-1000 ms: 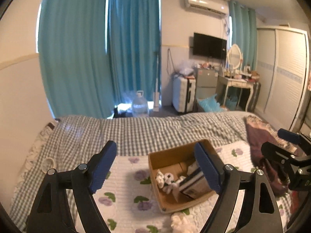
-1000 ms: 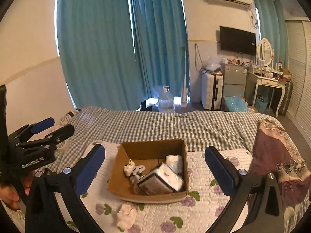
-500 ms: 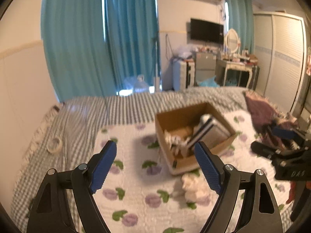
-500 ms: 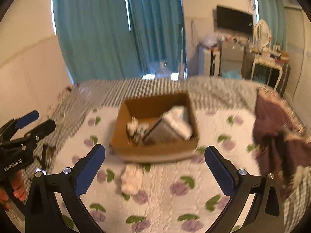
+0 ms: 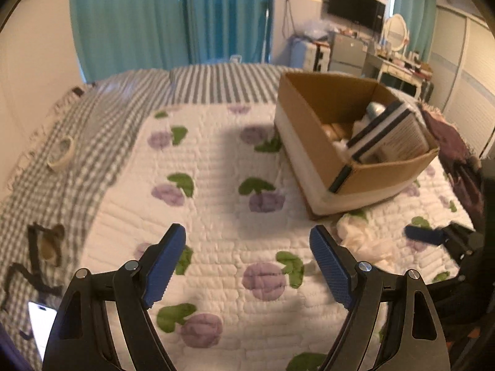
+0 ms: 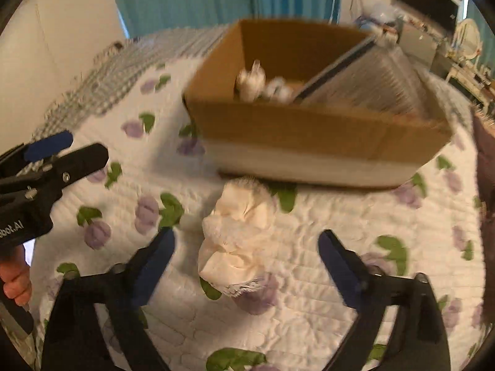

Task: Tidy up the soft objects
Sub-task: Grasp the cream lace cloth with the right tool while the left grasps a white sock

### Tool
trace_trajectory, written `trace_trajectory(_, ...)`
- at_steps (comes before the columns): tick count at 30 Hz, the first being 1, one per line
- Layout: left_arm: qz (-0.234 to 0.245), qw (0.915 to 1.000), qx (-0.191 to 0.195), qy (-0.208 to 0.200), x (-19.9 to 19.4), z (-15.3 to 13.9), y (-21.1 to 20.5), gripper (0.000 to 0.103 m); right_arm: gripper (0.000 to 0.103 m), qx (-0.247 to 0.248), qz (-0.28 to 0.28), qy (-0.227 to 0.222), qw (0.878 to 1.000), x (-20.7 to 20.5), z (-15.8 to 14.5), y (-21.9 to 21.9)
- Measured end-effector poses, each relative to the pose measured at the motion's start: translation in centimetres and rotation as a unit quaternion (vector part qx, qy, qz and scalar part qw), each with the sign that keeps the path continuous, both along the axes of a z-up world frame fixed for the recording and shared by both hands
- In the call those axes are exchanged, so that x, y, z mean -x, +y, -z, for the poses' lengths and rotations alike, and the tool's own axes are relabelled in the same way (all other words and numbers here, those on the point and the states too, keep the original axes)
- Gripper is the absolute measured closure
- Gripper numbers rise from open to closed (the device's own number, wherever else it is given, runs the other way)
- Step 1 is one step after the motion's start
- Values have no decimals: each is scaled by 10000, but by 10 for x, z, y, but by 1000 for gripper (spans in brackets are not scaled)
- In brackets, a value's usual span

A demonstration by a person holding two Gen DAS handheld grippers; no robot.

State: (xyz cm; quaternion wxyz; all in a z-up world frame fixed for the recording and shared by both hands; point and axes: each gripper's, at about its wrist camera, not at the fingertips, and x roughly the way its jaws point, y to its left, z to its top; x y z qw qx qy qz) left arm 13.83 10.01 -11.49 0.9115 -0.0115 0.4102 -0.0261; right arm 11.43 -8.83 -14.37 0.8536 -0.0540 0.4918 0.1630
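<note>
A crumpled white soft cloth (image 6: 238, 238) lies on the floral quilt just in front of a cardboard box (image 6: 309, 136). My right gripper (image 6: 247, 266) is open, its fingers either side of the cloth, low over it. The box holds white soft items (image 6: 256, 83) and a book-like pack (image 6: 365, 83). In the left wrist view the box (image 5: 355, 167) is at upper right and the cloth (image 5: 362, 241) right of my open, empty left gripper (image 5: 247, 262), which hovers over bare quilt.
A tape roll (image 5: 60, 154) and a dark strap item (image 5: 46, 247) lie on the checked sheet at left, with a phone (image 5: 40, 321) near the edge. A maroon blanket (image 5: 454, 142) lies right of the box. Furniture stands beyond the bed.
Both grippers have dropped down and moved closer to the bed. The right one now straddles the white cloth; the box looms larger in both views.
</note>
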Motion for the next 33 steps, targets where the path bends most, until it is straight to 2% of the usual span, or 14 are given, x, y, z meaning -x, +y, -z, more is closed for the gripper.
trace_trajectory(5, 138, 9998, 2, 160, -12, 13, -10, 19, 61, -261, 40, 465, 9986, -11, 24, -6)
trace_trajectory(8, 278, 9994, -88, 175, -14, 14, -20, 20, 73, -540, 117, 495, 9972, -15, 21, -15)
trace_trajectory(16, 647, 9973, -85, 328, -5, 15, -58, 22, 77, -576, 490, 4, 9971, -2, -19, -52)
trace_trajectory(20, 817, 9947, -41, 629, -5, 28, -80, 22, 77, -479, 763, -133, 9958, 3, -32, -77)
trace_trajectory(25, 918, 9907, 79, 996, -11, 52, -96, 22, 77, -501, 890, -110, 9947, 5, -26, -94)
trace_trajectory(33, 955, 9874, -299, 1225, -26, 83, -117, 22, 77, -680, 821, 129, 9942, -5, -4, -96)
